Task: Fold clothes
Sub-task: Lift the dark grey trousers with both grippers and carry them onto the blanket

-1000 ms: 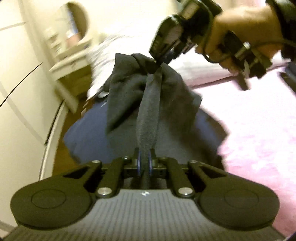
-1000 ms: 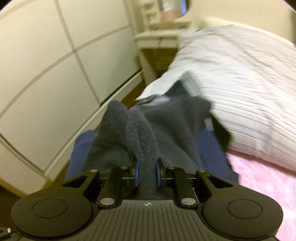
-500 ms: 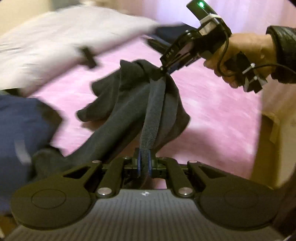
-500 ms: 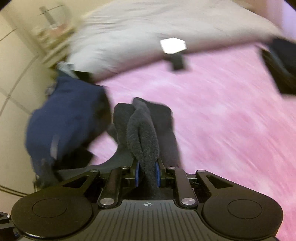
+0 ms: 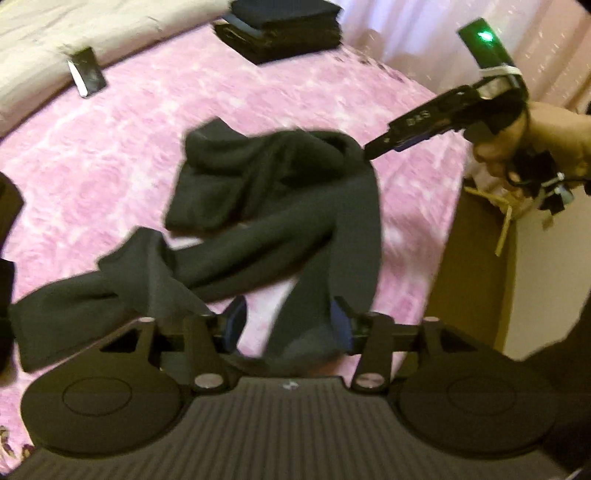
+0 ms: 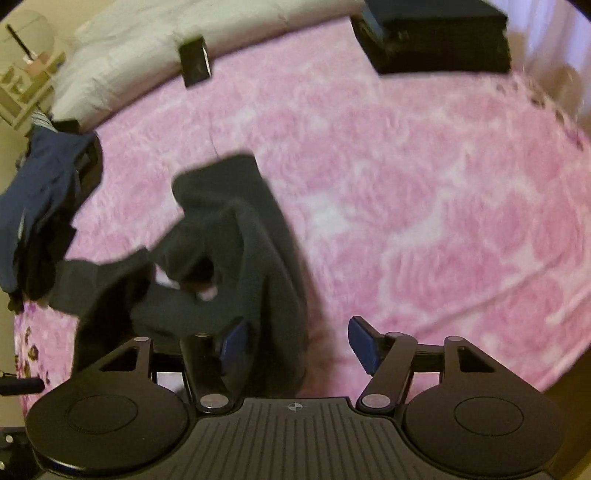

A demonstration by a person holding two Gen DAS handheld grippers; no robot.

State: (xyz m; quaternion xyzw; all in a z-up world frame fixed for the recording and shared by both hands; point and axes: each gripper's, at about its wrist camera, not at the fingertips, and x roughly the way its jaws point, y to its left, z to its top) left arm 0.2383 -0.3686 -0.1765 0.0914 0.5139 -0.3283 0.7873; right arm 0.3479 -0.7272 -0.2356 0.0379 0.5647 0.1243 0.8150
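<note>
A dark grey fleece garment (image 5: 273, 206) lies crumpled on the pink blanket (image 5: 122, 122). My left gripper (image 5: 286, 325) is open; a strip of the garment hangs loosely between its blue pads. My right gripper (image 6: 299, 341) is open too, with the garment (image 6: 236, 251) draped against its left pad (image 6: 234, 338). In the left wrist view the right gripper (image 5: 373, 151) sits at the garment's far right edge, held in a hand.
A stack of folded dark clothes (image 5: 284, 26) sits at the far end of the bed. A pile of navy and dark clothes (image 6: 40, 199) lies at the left. A small black card (image 6: 195, 61) leans on the white duvet (image 6: 147, 40). The bed edge is at right (image 5: 458, 221).
Both grippers carried the grey garment from the clothes pile over the pink blanket, then opened. The garment has dropped onto the bed and spread out.
</note>
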